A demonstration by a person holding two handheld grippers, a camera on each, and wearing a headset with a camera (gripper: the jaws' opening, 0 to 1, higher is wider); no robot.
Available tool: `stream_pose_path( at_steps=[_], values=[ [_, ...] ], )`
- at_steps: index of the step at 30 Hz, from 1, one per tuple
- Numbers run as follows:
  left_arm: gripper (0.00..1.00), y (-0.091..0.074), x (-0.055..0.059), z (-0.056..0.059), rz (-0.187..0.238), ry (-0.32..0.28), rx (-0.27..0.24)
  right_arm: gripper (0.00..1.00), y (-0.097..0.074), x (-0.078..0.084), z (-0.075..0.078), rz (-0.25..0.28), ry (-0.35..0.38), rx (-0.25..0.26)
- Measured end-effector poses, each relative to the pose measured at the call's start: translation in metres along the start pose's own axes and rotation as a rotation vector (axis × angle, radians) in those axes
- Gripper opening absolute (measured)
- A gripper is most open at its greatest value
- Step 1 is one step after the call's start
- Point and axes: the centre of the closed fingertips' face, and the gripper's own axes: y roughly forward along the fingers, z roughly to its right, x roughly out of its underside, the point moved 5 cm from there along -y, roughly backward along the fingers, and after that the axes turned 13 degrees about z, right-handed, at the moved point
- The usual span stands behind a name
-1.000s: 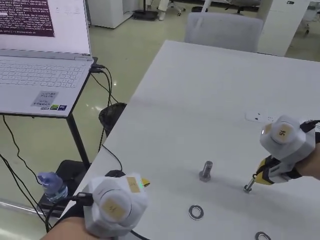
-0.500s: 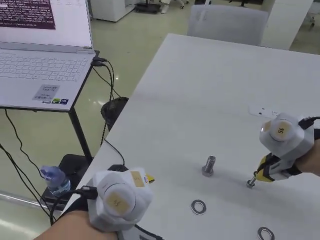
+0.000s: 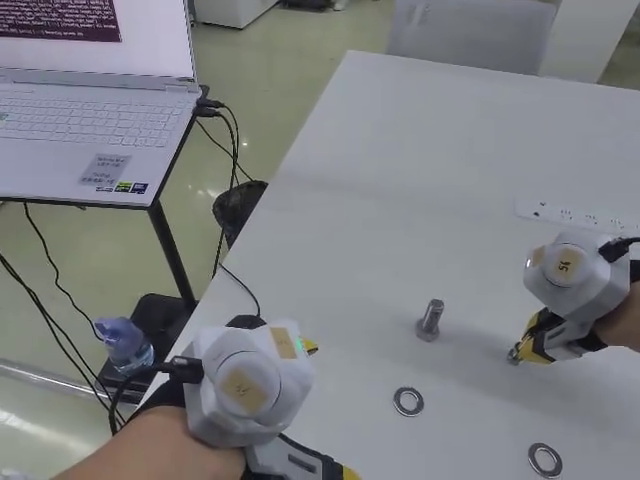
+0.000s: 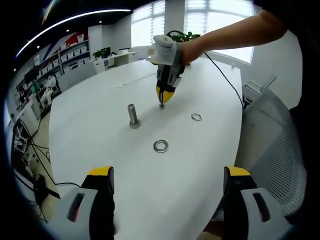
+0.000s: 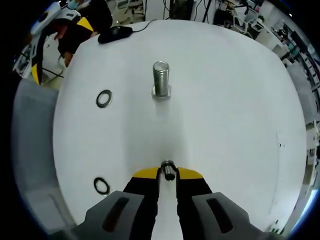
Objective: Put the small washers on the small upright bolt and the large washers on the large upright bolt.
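While the small bolt [image 5: 168, 169] is pinched between the right gripper's [image 3: 522, 352] closed jaws, it should be stood square; the left gripper [image 4: 168, 172] is held wide, empty

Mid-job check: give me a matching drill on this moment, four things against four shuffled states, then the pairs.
1 large bolt
2 small bolt
3 left hand-held gripper
4 washers

A jaws apart
B lying flat on the table
C clamped in the right hand-held gripper
D standing free, upright

Pairs: 1-D, 2-C, 3-A, 4-B
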Motion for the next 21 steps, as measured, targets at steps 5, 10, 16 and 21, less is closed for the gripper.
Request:
stream_pose_path(
  at_steps=[5, 10, 16, 21],
  values=[
    [0.9, -0.0001, 0.0019, 0.0015, -0.004, -0.007, 0.003, 0.13, 0.0047, 0.0004, 0.0013, -0.004, -0.008, -0.001],
    [0.89, -0.0007, 0.0034, 0.0002, -0.007, -0.008, 0.001, 0.13, 0.0069, 0.0004, 0.0013, -0.014, -0.017, -0.007],
    [0.89, -0.002, 0.0043, -0.0004, -0.008, -0.008, -0.002, 0.13, 0.0076, 0.0005, 0.0006, -0.018, -0.013, -0.009],
    [0.89, -0.004, 0.0058, 0.0005, -0.012, -0.007, -0.002, 0.13, 0.0089, -0.0005, 0.0003, -0.014, -0.017, -0.004]
  ],
)
